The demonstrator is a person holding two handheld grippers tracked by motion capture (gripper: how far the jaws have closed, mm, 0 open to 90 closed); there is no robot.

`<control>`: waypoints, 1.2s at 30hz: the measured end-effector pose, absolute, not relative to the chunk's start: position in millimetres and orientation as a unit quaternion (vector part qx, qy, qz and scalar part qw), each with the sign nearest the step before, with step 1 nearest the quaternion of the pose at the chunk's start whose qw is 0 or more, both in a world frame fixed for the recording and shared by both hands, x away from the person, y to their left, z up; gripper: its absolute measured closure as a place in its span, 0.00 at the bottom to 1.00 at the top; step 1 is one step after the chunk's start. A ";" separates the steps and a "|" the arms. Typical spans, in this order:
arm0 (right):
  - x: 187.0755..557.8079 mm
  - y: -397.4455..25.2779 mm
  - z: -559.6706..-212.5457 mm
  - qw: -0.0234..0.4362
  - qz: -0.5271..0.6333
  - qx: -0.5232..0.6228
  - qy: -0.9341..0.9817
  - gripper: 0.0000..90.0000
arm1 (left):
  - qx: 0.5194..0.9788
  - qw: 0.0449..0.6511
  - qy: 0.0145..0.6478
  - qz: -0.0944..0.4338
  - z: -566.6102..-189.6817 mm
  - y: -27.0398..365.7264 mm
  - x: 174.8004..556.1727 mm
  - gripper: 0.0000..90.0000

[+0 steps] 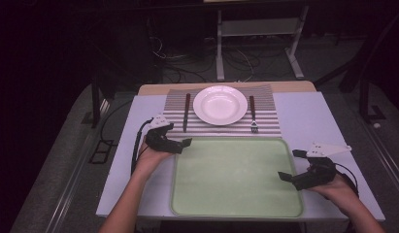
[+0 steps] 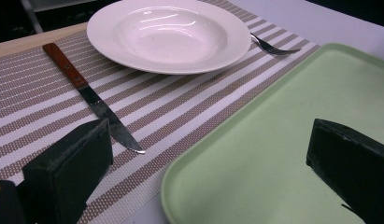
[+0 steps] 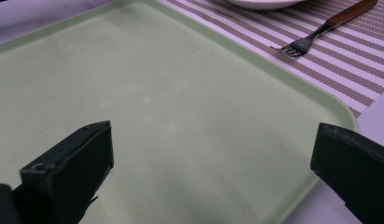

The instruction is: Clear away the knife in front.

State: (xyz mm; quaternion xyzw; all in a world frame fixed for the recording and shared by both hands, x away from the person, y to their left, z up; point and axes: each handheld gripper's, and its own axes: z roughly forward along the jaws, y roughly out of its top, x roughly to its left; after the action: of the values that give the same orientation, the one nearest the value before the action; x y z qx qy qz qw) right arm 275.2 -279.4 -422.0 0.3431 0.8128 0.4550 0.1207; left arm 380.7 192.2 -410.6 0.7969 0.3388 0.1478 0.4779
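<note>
Two grippers sit at opposite sides of a pale green tray, each held in a person's hand, and both stand with their jaws wide apart and nothing between them. The left gripper hovers at the tray's far left corner, just off the near left corner of the striped placemat; in the left gripper view one jaw hangs over the mat and the other over the tray, with the tray's rounded corner between them. The right gripper lies at the tray's right rim, about halfway along it; in the right gripper view both jaws frame the bare tray floor and the raised rim curves round beneath the right one.

Beyond the tray, the placemat carries a white plate at its middle. A knife with a reddish-brown handle lies to the plate's left, its blade tip pointing toward the tray and stopping short of the mat's near edge. A fork lies to the plate's right, tines toward the tray, close to the mat's near edge. Both pieces lie apart from the plate's rim.

The tray's far rim runs just beside the mat's near edge. Its whole floor is open. White table shows on both sides of the mat and tray.
</note>
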 end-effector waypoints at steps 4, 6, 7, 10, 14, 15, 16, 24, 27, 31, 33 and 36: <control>275.1 -279.5 -422.0 0.121 0.455 0.344 0.812 0.00 | 0.796 0.478 0.340 0.150 -410.8 191.0 384.2 0.00; 275.2 -279.5 -422.0 0.121 0.455 0.344 0.812 0.00 | 0.796 0.476 0.341 0.150 -410.9 191.0 386.1 0.02; 275.2 -279.5 -422.0 0.121 0.455 0.344 0.812 0.00 | 0.796 0.475 0.341 0.153 -411.0 190.9 387.3 0.02; 275.3 -279.6 -422.1 0.121 0.455 0.344 0.812 0.00 | 0.794 0.477 0.345 0.155 -410.7 190.9 390.9 0.03; 275.3 -279.7 -422.1 0.121 0.455 0.344 0.812 0.00 | 0.793 0.474 0.348 0.158 -411.7 190.6 396.6 0.04; 275.3 -279.7 -422.1 0.121 0.455 0.344 0.812 0.00 | 0.793 0.474 0.348 0.158 -411.7 190.6 396.6 0.04; 275.4 -279.7 -422.3 0.121 0.455 0.344 0.812 0.00 | 0.793 0.473 0.350 0.159 -412.3 190.2 398.6 0.05; 275.6 -279.8 -422.4 0.120 0.455 0.345 0.812 0.00 | 0.794 0.470 0.352 0.161 -414.1 188.8 405.8 0.08; 275.7 -280.0 -422.3 0.120 0.456 0.346 0.811 0.00 | 0.794 0.467 0.353 0.165 -414.6 188.2 409.1 0.10; 275.8 -280.3 -422.4 0.119 0.456 0.346 0.811 0.00 | 0.794 0.466 0.354 0.168 -414.8 186.9 412.5 0.14; 275.8 -280.4 -422.5 0.119 0.456 0.346 0.811 0.00 | 0.795 0.465 0.352 0.168 -415.2 186.1 414.3 0.15; 275.8 -280.4 -422.5 0.119 0.456 0.346 0.811 0.00 | 0.795 0.464 0.352 0.169 -415.4 184.8 416.5 0.16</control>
State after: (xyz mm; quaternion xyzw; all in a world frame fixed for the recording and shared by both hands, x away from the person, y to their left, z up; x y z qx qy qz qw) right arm 275.8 -280.4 -422.5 0.3462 0.8113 0.4559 0.1186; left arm 416.5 184.8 -415.4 0.7950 0.3521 0.1694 0.4640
